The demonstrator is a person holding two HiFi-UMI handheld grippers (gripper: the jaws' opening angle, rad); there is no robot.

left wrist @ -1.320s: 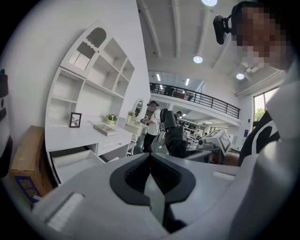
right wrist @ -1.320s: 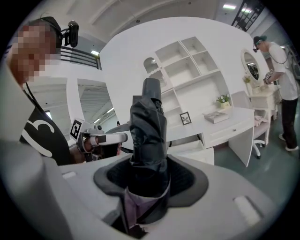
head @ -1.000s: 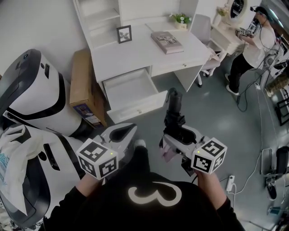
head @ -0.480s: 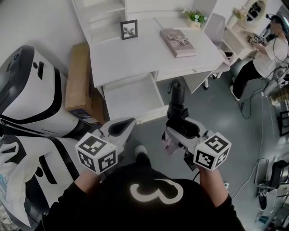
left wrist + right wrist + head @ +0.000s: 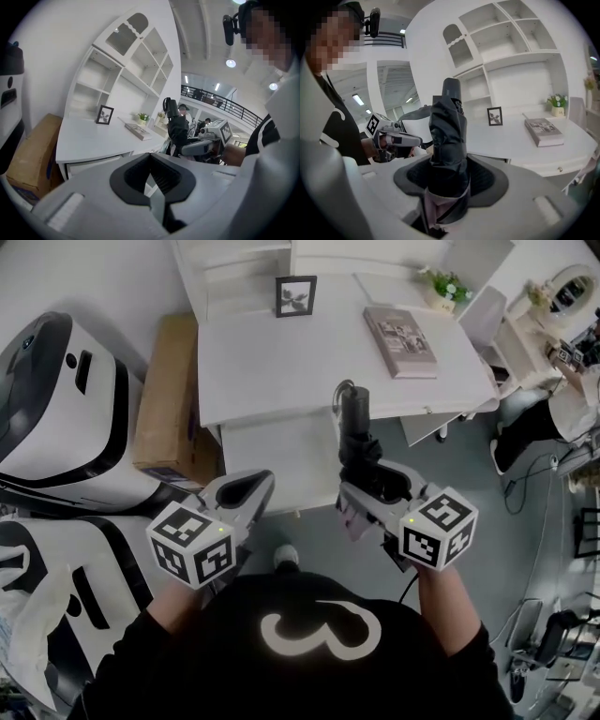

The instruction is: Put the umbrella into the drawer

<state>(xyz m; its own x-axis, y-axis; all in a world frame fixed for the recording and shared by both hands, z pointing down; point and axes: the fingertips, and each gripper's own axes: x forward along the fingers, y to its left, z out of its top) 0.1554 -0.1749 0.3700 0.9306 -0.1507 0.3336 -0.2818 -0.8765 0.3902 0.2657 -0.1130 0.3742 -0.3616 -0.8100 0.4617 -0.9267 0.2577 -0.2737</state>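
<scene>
A folded black umbrella [image 5: 354, 432] [image 5: 447, 136] sticks forward out of my right gripper [image 5: 373, 488] [image 5: 447, 176], whose jaws are shut on its lower part, where a bit of pink fabric shows. Its top end reaches over the front edge of the white desk [image 5: 281, 362], above the right side of the open white drawer [image 5: 277, 456]. My left gripper [image 5: 248, 493] [image 5: 152, 161] hangs just before the drawer's front left, its jaws together with nothing in them. The left gripper view also catches the umbrella [image 5: 176, 129] and the right gripper [image 5: 201, 146].
On the desk stand a picture frame [image 5: 295, 294], a book [image 5: 400, 340] and a small plant [image 5: 447, 284]. A cardboard box [image 5: 169, 399] leans left of the desk, beside a large white and black machine [image 5: 56, 418]. A person [image 5: 572, 395] stands far right.
Both grippers have come closer to the desk together. The open drawer now lies right in front of them, and the umbrella's top has reached the desk edge. The grips are unchanged.
</scene>
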